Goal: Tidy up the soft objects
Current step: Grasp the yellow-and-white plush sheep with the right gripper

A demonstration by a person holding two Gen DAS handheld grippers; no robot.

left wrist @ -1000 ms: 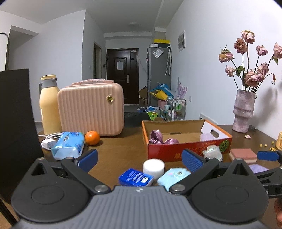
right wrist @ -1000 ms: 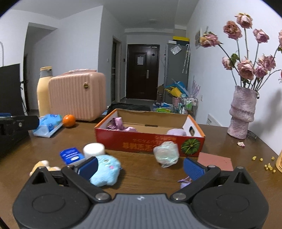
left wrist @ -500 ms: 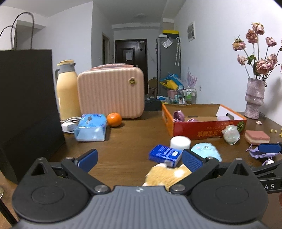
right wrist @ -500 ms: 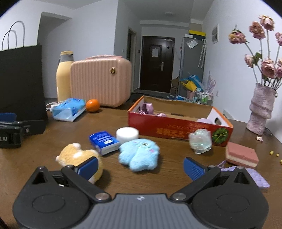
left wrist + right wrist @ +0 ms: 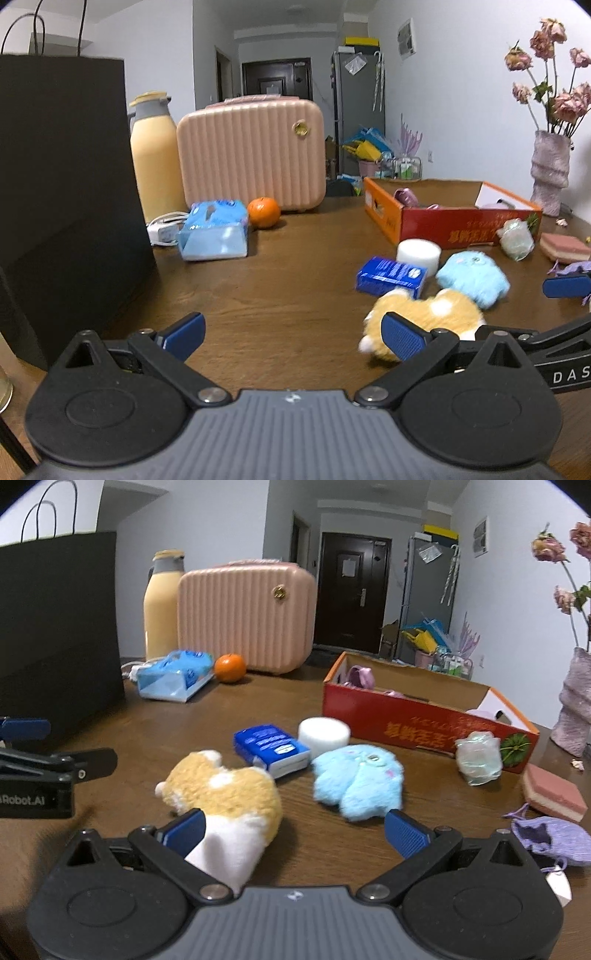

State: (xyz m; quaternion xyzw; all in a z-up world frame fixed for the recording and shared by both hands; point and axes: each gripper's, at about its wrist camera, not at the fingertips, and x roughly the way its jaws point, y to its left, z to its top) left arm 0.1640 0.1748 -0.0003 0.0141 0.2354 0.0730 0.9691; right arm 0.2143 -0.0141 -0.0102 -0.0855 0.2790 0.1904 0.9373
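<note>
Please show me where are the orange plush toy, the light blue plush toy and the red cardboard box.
orange plush toy [image 5: 225,794]: right wrist view, on its orange back.
light blue plush toy [image 5: 358,779]: right wrist view, middle of its fluffy body.
red cardboard box [image 5: 406,727]: right wrist view, on its red front wall.

- I see a tan-and-white plush [image 5: 225,797] lying on the table, nearest me.
- Blue fluffy plush [image 5: 358,779] lies flat just right of it.
- Lilac knit pouch [image 5: 550,840] far right.
- Red cardboard box [image 5: 424,727] behind, open, pink soft items inside.
</note>
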